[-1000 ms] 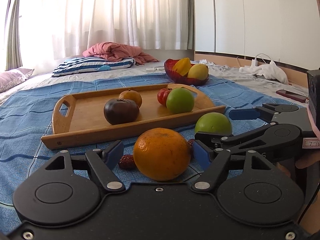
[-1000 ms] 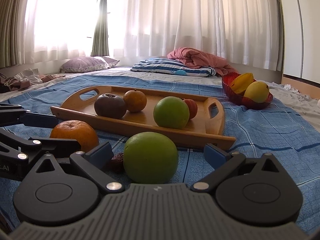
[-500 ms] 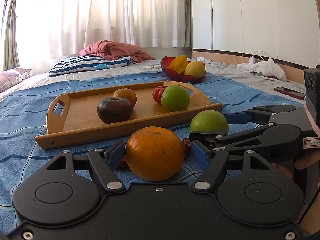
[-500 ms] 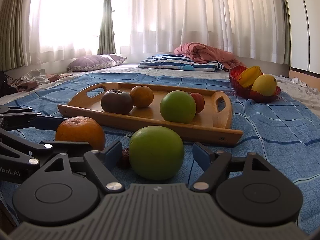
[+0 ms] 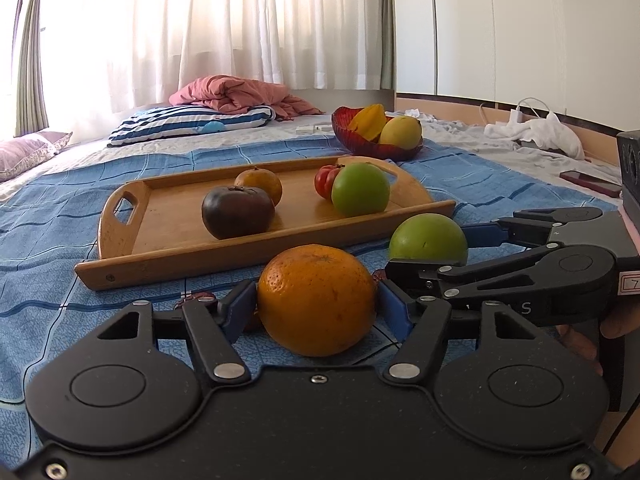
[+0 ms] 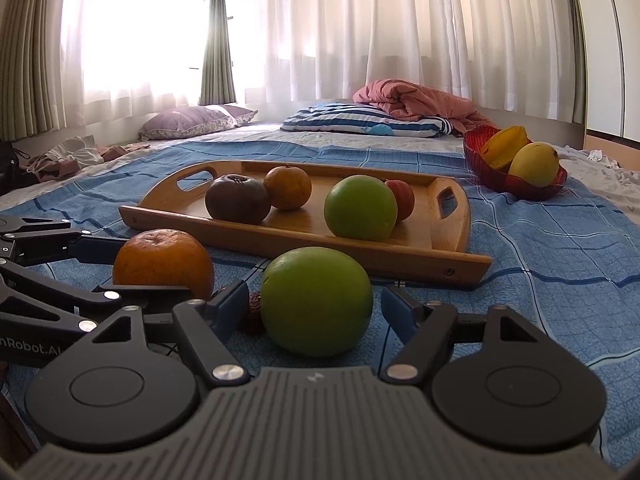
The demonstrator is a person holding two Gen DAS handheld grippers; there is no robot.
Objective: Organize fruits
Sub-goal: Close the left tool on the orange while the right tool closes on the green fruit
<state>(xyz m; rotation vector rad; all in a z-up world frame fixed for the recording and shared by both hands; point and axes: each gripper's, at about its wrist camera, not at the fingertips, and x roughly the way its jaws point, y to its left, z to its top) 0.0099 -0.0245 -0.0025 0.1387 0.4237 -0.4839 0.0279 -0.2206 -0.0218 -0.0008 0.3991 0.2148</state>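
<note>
Left claw (image 5: 316, 306): both blue pads touch the orange (image 5: 316, 298), which sits on the blue bed cover (image 5: 48, 248) just in front of the tray (image 5: 168, 236). State: clenched on the orange, not yet lifted.

Right claw (image 6: 314, 306): the green fruit (image 6: 316, 300) sits between the pads. The left pad is close to it; a gap shows at the right pad. State: released, bracketing the fruit.

A small dark red fruit (image 6: 254, 312) lies on the cover between the orange and the green fruit, beside the right claw's left pad.

The tray carries a dark fruit (image 5: 238, 212), a small orange (image 5: 259, 184), a green fruit (image 5: 360, 190) and a red fruit (image 5: 324, 180). Beyond it a red bowl (image 5: 352, 138) holds yellow fruit.

Step in hand, by judgement: grasping both loose fruits for transfer to the tray. Next move calls for closing the right claw fully, then lifting each fruit over the near tray rim and setting it on bare wood without knocking the fruit already there.

Change from one second ago: both claws have narrowed. The left pads then stood clear of the orange; they now contact it. The right claw's gap is smaller.
</note>
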